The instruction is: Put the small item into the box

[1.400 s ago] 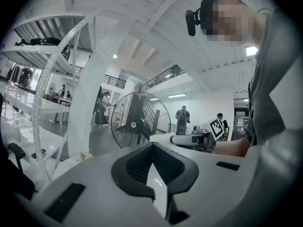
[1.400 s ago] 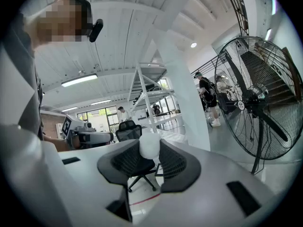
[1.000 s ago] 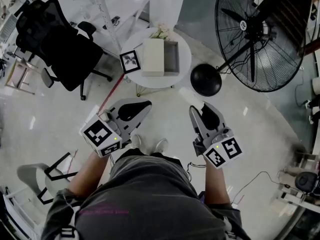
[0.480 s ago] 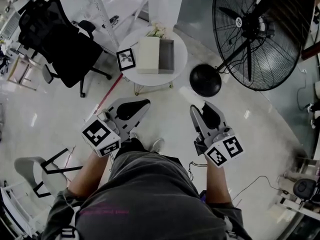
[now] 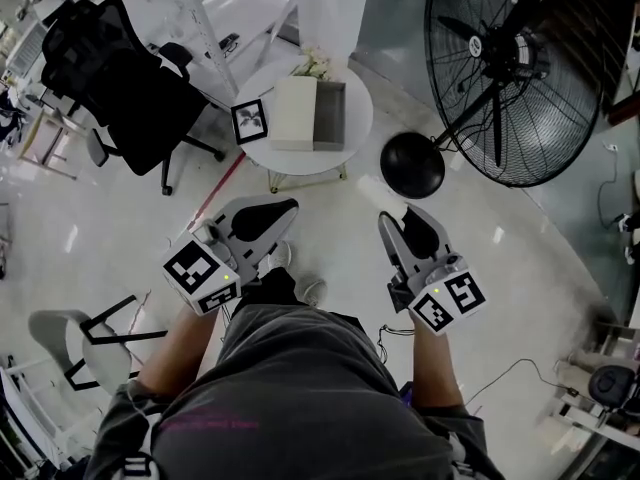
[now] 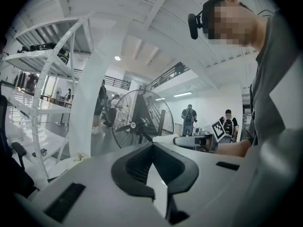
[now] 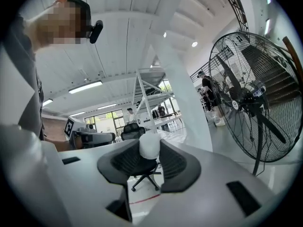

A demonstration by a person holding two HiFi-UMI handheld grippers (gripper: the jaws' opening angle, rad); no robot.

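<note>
Between the jaw tips of my right gripper (image 7: 149, 148) sits a small white item (image 7: 149, 144), and the gripper is shut on it. In the head view the right gripper (image 5: 395, 216) hangs above the floor, short of the round white table (image 5: 352, 148). On that table stands an open grey box (image 5: 331, 118) with its white lid (image 5: 294, 114) beside it. My left gripper (image 5: 285, 206) is level with the right one, and its jaws (image 6: 152, 144) meet at the tips with nothing between them.
A square marker card (image 5: 249, 121) and small flowers (image 5: 316, 65) share the table. A large floor fan (image 5: 505, 68) with a round black base (image 5: 412, 165) stands right of it. A black office chair (image 5: 110, 78) is at the left, and a white shelf frame (image 5: 200, 8) behind.
The person's feet have stepped forward and the table has slid slightly left in the head view. Both grippers keep their pose, and the right one still holds the white item.
</note>
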